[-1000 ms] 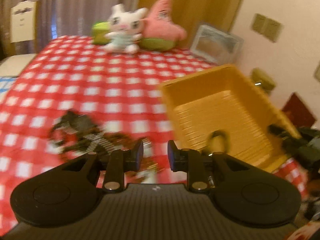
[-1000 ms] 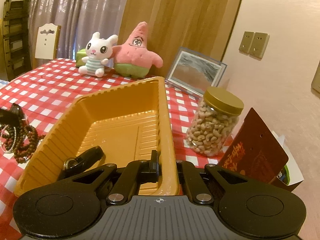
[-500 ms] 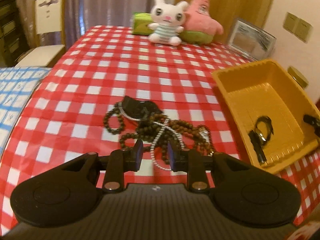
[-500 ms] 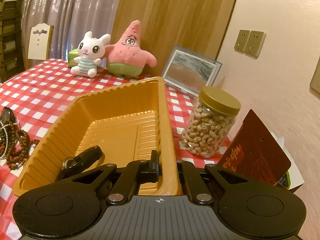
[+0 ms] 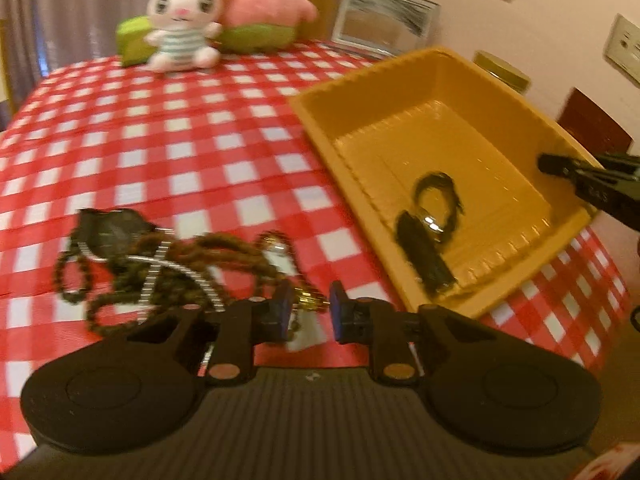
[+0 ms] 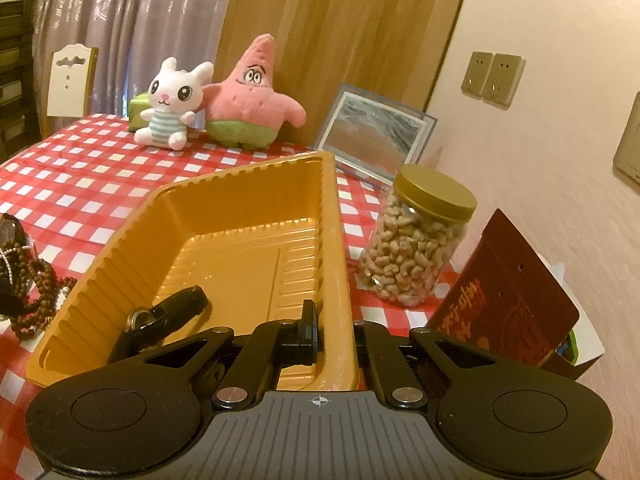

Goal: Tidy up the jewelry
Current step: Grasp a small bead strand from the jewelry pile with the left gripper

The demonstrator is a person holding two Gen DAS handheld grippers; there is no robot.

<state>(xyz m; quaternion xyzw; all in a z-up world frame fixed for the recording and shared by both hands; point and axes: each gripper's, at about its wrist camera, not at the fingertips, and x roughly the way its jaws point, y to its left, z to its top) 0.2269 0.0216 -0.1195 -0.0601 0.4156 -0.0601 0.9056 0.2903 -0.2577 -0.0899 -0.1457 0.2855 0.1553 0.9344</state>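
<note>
A tangled pile of jewelry (image 5: 160, 264), brown bead strands and a silver chain, lies on the red checked tablecloth; it also shows at the left edge of the right wrist view (image 6: 28, 280). My left gripper (image 5: 306, 312) is open, low over the pile's right end, with a small gold piece (image 5: 308, 300) between its fingers. An orange tray (image 5: 532, 128) holds a black watch (image 5: 424, 248). My right gripper (image 6: 332, 332) is shut on the tray's near right wall (image 6: 336, 264); the watch (image 6: 164, 320) lies inside.
Two plush toys (image 6: 216, 100) and a picture frame (image 6: 376, 132) stand at the table's back. A jar of cashews (image 6: 416, 248) and a dark red booklet (image 6: 504, 300) stand right of the tray. A chair (image 6: 68, 80) is at the far left.
My left gripper has swung right and dropped lower onto the right end of the jewelry pile. My right gripper has kept its hold on the tray wall.
</note>
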